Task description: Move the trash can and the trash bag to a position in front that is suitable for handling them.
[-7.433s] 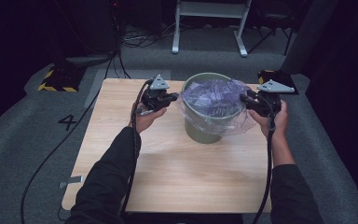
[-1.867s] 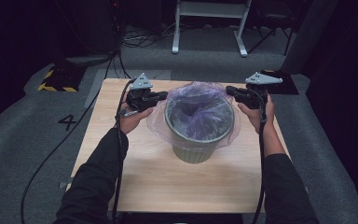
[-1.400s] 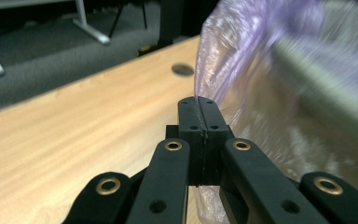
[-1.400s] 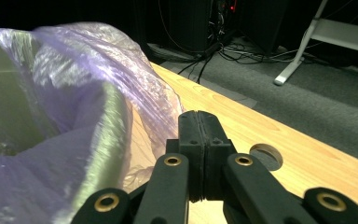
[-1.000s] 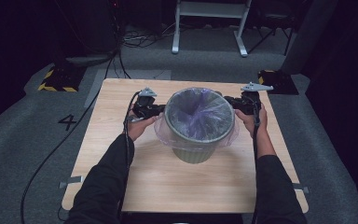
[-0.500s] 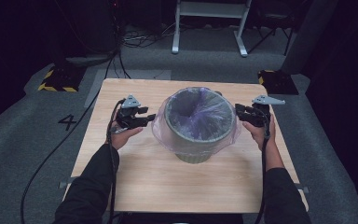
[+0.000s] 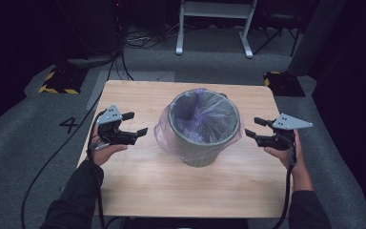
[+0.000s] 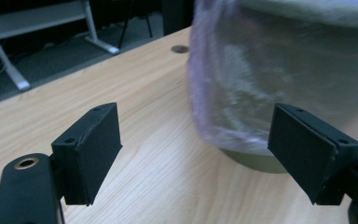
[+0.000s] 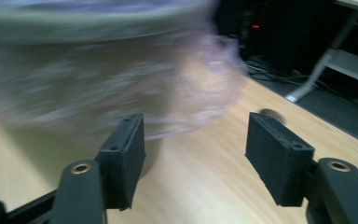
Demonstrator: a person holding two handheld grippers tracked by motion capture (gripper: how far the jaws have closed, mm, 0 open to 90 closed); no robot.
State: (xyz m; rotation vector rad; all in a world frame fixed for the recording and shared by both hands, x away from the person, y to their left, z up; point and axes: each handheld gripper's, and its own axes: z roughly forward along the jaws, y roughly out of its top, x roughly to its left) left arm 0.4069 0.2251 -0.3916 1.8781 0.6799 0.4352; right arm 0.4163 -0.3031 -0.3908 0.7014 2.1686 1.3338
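Lined bin [image 7: 204, 129] stands mid-table [image 7: 171, 191]; left gripper [image 7: 132, 125] and right gripper [image 7: 254, 128] flank it, jaws seemingly apart.

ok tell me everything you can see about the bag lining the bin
The bag is thin, see-through plastic with a pale purple tint, crinkled all over. It lines the inside of the grey-green bin, and its mouth is folded out over the rim, hanging as a loose skirt partway down the bin's outer wall. The skirt bulges widest on the side toward the left gripper and ends short of the wooden table. It looks empty. Neither gripper touches it.
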